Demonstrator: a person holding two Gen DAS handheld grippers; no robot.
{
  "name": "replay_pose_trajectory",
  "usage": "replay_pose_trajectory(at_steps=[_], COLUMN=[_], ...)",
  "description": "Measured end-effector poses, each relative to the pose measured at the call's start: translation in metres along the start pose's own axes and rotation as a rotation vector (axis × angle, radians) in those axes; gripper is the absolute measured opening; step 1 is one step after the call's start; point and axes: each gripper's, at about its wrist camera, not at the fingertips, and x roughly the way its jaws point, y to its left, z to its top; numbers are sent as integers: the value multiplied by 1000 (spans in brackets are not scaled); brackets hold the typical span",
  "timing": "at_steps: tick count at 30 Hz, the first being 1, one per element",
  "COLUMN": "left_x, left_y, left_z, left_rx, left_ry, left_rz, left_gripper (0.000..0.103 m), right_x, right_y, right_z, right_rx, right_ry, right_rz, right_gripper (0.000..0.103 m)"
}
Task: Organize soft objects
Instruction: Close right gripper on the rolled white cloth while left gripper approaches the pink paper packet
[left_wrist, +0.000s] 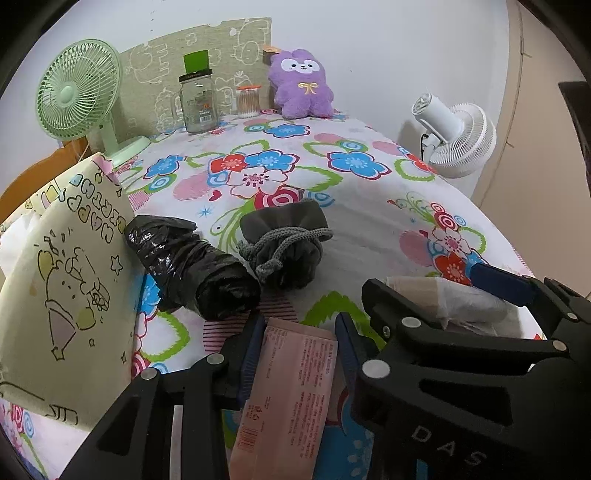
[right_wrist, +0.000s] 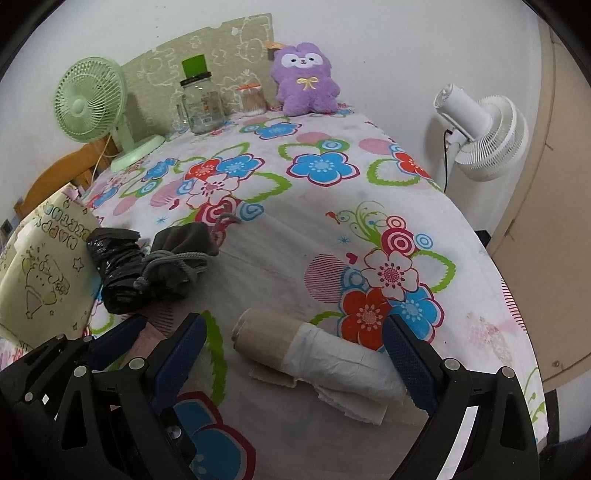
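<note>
- Flowered bedsheet (right_wrist: 295, 229) underfoot of everything, soft items gathered at the near left.
- Nearest: left gripper (left_wrist: 299, 354) clamped narrow on pink packet (left_wrist: 291, 387), likely for moving toward the cloth bag (left_wrist: 66, 280) at left.
- Just right: right gripper (right_wrist: 295, 354) spread wide around beige-and-white roll (right_wrist: 314, 350), not gripping.
- Farther left: black plastic bundle (left_wrist: 195, 266) touching grey drawstring pouch (left_wrist: 291, 251), seemingly grouped.
- Far edge: purple plush (left_wrist: 301, 83).

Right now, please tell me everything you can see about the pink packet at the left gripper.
The pink packet is flat, soft-looking plastic, pale pink with small printed text and a barcode near its lower end. It stands between the left gripper pads, which press its two sides. Its top edge reaches toward the black rolled bag without touching it. Flowered cloth lies below.
</note>
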Motion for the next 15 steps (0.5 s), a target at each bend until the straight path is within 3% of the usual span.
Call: replay_pose_trajectory(at_steps=[4, 6, 8, 12, 15], left_x=[1, 1, 1, -3, -8], left_y=[2, 3, 6, 8, 6], left_z=[0, 0, -1, -6, -11], left_rx=[-6, -9, -18, -13, 6], left_ry=[1, 3, 6, 10, 11], left_rz=[3, 33, 45, 40, 44], left_gripper=[44, 60, 67, 70, 74], right_x=[3, 5, 6, 5, 4], right_y=[-2, -4, -3, -1, 2], right_z=[1, 1, 1, -1, -4], right_rx=[21, 30, 19, -4, -27], right_ry=[13, 20, 18, 19, 18], right_rz=[13, 11, -2, -12, -22], right_gripper=[96, 94, 93, 89, 81])
